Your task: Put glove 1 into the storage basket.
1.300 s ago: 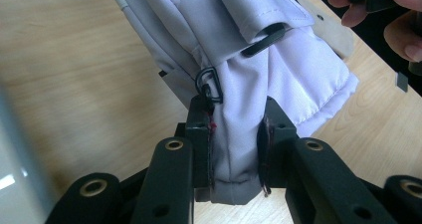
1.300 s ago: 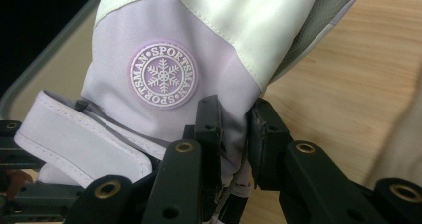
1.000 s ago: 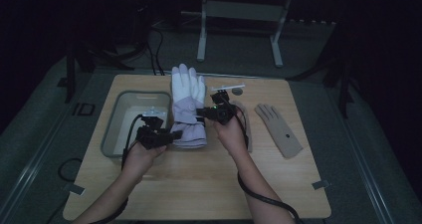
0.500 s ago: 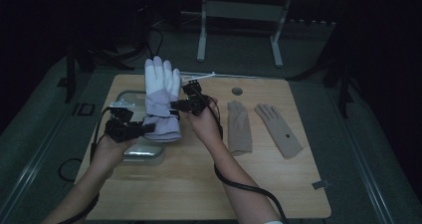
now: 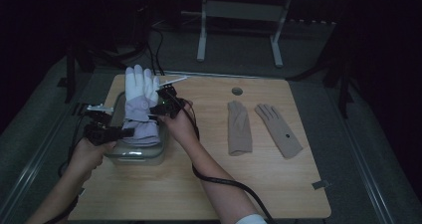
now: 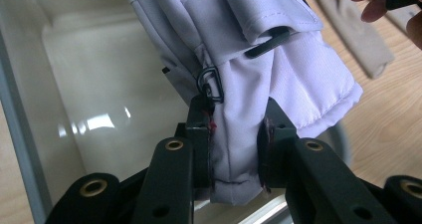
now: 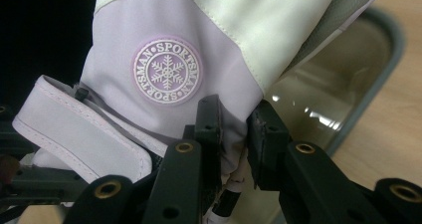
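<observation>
- The padded ski glove [image 5: 141, 109], white at the fingers and lilac at the cuff, hangs over the clear plastic bin [image 5: 134, 153] at the left side of the wooden worktop [image 5: 209, 184]; it is carried between both claws and is not resting on anything visible.
- The left claw [image 5: 122, 132] is clamped on the cuff end: in the left gripper view its jaws pinch a fold of lilac fabric [image 6: 234, 149] just below a small black clip [image 6: 211, 84].
- The right claw [image 5: 158, 109] grips the glove's side edge, higher up; in the right gripper view the jaws close on the fabric just below the round snowflake badge [image 7: 167, 70].
- A loose wrist strap [image 7: 84, 129] dangles from the cuff, to the left in the right gripper view.
- Handling judgement: the glove looks light, soft and bulky. The shell looks smooth and may slide under a shallow pinch, so folded hems and seams are the safer holds. It sags between the two grips rather than keeping its shape.
- Risk judgement: the strap or the glove's fingers could catch on the bin rim when lowering.
- Two thin beige gloves [image 5: 240, 127] [image 5: 278, 129] lie flat, side by side, on the right half of the worktop, well apart from the bin.
</observation>
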Tool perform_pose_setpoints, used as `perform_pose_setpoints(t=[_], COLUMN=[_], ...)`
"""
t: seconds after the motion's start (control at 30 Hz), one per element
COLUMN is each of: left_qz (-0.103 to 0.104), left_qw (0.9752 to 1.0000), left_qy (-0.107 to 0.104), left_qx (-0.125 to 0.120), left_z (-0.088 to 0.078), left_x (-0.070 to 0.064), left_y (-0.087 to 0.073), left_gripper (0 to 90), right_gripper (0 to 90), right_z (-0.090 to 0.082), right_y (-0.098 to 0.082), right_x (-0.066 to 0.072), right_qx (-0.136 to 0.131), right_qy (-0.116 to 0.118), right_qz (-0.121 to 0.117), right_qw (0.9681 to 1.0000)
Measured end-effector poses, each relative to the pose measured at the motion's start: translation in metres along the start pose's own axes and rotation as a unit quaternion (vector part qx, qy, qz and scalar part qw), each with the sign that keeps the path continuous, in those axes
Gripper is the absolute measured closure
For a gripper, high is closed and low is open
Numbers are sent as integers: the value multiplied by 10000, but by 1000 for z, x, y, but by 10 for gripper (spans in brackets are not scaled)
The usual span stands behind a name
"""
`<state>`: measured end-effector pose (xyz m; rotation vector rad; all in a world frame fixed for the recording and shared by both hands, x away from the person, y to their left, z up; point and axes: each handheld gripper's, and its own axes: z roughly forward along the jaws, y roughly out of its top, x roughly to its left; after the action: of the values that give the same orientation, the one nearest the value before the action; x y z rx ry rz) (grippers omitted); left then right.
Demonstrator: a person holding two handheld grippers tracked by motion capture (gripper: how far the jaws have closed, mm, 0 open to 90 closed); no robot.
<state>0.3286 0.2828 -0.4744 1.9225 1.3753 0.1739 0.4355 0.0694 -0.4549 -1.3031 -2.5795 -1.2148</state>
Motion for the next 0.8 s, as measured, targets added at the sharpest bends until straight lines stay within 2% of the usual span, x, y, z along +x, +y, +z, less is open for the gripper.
perform_pose_setpoints(t=[0.07,0.2,0.37,0.43,0.5,0.57,0.67,0.73,0.77,0.8], left_qz=[-34,32,85,45,154,238,355,410,410,433], left_qw=[9999,9989,9967,9963,9947,9933,9920,9924,9924,9920], left_qy=[-5,109,116,108,85,136,237,383,383,576], left_qx=[133,456,801,851,1009,1119,1190,1093,1093,1035], left_z=[6,14,18,19,20,22,24,25,25,28], left_x=[4,5,7,7,5,3,-1,-3,-3,-2], left_y=[-5,-10,-13,-12,-10,-9,-9,-11,-11,-11], left_gripper=[724,723,721,720,712,667,615,554,535,535], right_gripper=[768,767,761,753,751,749,747,742,742,739], right_z=[10,26,35,39,42,43,44,45,45,46], right_y=[-4,-14,-21,-23,-24,-26,-26,-26,-26,-26], right_x=[-2,-5,-4,-3,-4,-3,-2,0,0,1], right_qx=[143,420,637,750,820,867,899,951,951,997], right_qy=[-10,-28,-42,-77,-70,-112,-164,-218,-218,-241], right_qz=[22,86,18,-40,-6,-27,-82,-145,-145,-171], right_qw=[9999,9991,9980,9971,9966,9962,9958,9951,9951,9946])
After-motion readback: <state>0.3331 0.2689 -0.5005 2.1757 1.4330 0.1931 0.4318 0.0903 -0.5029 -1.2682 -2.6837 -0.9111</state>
